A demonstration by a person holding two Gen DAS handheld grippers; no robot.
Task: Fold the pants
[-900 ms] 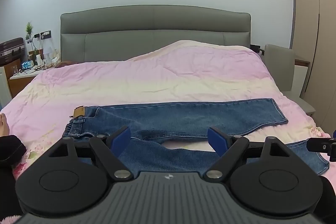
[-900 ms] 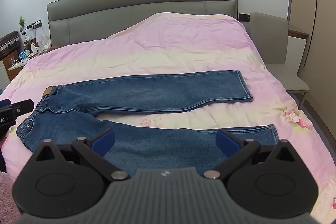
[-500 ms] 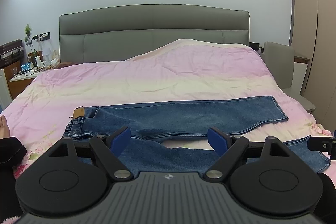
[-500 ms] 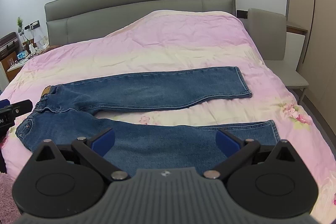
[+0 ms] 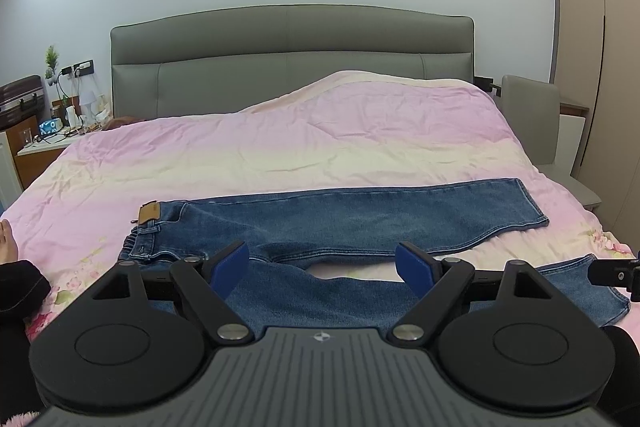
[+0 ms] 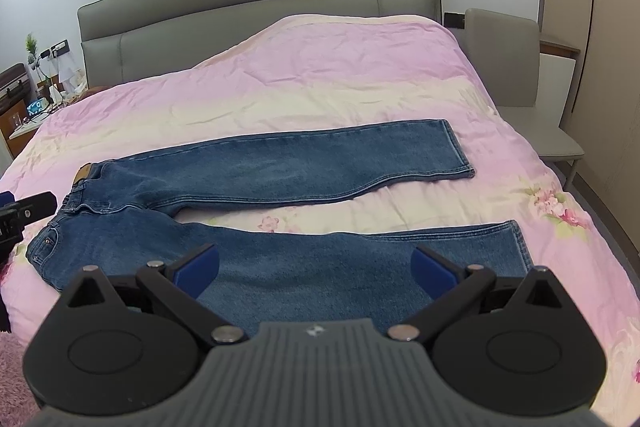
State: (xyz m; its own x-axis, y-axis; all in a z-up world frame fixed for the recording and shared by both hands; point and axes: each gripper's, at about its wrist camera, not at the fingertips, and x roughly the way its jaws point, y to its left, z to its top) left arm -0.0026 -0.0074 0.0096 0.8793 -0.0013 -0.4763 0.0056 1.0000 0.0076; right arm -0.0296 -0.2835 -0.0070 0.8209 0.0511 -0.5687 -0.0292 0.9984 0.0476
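Blue jeans [image 5: 360, 215] [image 6: 280, 171] lie flat on the pink bed cover, waist to the left with a tan patch [image 5: 149, 213], legs spread apart and running right. My left gripper [image 5: 322, 265] hovers open above the crotch and near leg, nothing between its blue pads. My right gripper [image 6: 316, 269] stands open over the near leg [image 6: 320, 259], also holding nothing. The near leg's lower edge is hidden behind both gripper bodies. Part of the right gripper [image 5: 616, 273] shows at the right edge of the left wrist view, and part of the left gripper [image 6: 24, 213] at the left edge of the right wrist view.
The bed [image 5: 280, 147] has a grey headboard [image 5: 292, 63] against the wall. A nightstand [image 5: 44, 147] with small items stands at the left, a grey chair [image 6: 520, 83] at the right. A person's hand and dark sleeve [image 5: 12, 267] show at the left edge.
Both grippers have lifted and eased slightly, so the jeans sit a little lower and farther in each view. Neither has closed or touched the cloth.
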